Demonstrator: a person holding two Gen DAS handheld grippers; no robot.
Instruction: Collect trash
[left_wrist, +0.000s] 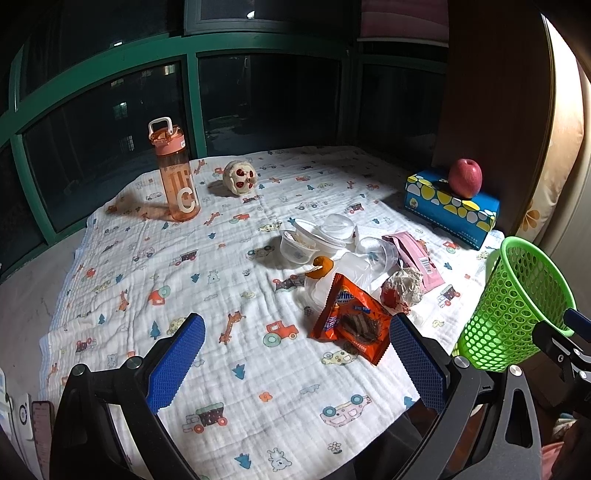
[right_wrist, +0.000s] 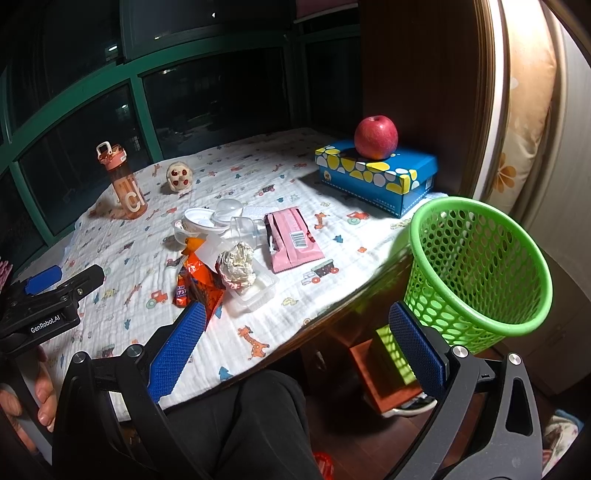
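Trash lies piled right of centre on the printed cloth: an orange snack wrapper (left_wrist: 351, 325) (right_wrist: 199, 288), a crumpled foil ball (left_wrist: 404, 288) (right_wrist: 238, 266), a pink wrapper (left_wrist: 417, 258) (right_wrist: 291, 240), clear plastic cups (left_wrist: 317, 240) (right_wrist: 210, 221), a clear tray (right_wrist: 255, 291) and orange peel (left_wrist: 320, 267). My left gripper (left_wrist: 295, 354) is open and empty, its right finger just short of the orange wrapper. The right gripper (right_wrist: 295, 339) hangs open over the table's front edge, its right finger against the tilted green mesh basket (right_wrist: 476, 273) (left_wrist: 513, 306). What holds the basket up is hidden.
Further back stand a pink water bottle (left_wrist: 175, 173), a skull toy (left_wrist: 239, 177) and a blue tissue box (left_wrist: 450, 203) with a red apple (left_wrist: 465, 177) on it. Dark windows run behind. A wooden panel rises at the right. A person's dark trousers (right_wrist: 251, 417) sit below the table edge.
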